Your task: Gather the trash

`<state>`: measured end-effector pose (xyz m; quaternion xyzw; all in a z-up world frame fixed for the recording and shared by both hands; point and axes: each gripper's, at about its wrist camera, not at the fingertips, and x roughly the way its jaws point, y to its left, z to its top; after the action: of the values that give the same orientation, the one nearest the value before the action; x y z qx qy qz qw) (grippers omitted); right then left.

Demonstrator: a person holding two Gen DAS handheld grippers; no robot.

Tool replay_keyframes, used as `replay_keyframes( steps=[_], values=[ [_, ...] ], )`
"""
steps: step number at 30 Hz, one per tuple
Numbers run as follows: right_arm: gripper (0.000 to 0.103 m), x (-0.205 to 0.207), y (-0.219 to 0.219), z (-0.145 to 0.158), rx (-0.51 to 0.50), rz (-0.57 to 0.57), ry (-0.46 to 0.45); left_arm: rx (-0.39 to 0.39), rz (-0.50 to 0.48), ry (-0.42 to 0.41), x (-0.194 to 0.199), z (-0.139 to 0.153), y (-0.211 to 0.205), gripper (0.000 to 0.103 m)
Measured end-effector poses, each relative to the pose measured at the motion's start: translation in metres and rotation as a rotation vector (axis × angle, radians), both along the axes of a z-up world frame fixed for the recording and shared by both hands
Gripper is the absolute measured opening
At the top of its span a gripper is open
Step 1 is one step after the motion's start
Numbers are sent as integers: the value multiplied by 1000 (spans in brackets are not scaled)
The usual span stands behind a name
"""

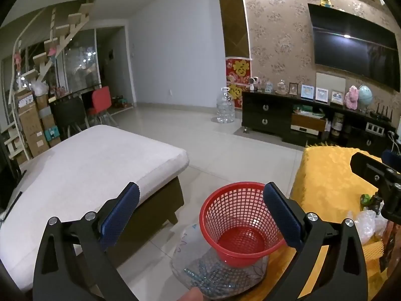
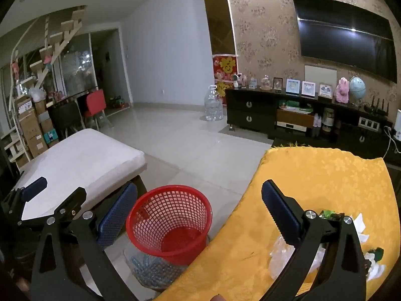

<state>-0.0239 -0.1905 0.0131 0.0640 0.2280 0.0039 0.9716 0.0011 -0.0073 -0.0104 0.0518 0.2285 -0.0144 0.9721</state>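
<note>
— What's the room like from where you stand?

— A living room with a pale tiled floor (image 2: 190,145). A table under a yellow cloth (image 2: 325,180) is on the right, a low grey ottoman (image 1: 95,165) on the left, and a red mesh basket (image 2: 170,220) stands on the floor between them, just beside the table's edge. It looks empty. Along the far wall there is a dark cabinet (image 2: 253,115) with framed pictures and a globe, a black TV (image 2: 345,35) above it, and a big clear water jug (image 2: 213,105) on the floor.

— And the trash?

— On the cloth at the near right: crumpled clear plastic (image 2: 283,253), white paper (image 2: 361,225) and something green (image 2: 328,214). The right claw's arm hides much of it, so I can't say what each piece is.

— The claws?

— Both spread wide with nothing between the pads. The left gripper (image 1: 200,215) hangs over the basket, the right gripper (image 2: 200,215) over the table's near edge.

— Anything else unclear?

— The basket sits on a clear, patterned thing (image 1: 200,273) with blue bits inside; I can't make it out. A fingertip (image 1: 190,294) pokes in at the bottom edge.
</note>
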Motion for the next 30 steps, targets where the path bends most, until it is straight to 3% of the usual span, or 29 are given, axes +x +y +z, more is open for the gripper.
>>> replay_keyframes(
  steps=[6, 9, 30],
  values=[
    [97, -4, 1, -5, 7, -12, 5, -3, -2, 3, 0, 4, -1, 95],
    [97, -3, -4, -22, 15, -17, 11, -4, -2, 3, 0, 4, -1, 95],
    [97, -1, -5, -18, 18, -15, 13, -7, -7, 9, 1, 4, 3, 95]
  ],
)
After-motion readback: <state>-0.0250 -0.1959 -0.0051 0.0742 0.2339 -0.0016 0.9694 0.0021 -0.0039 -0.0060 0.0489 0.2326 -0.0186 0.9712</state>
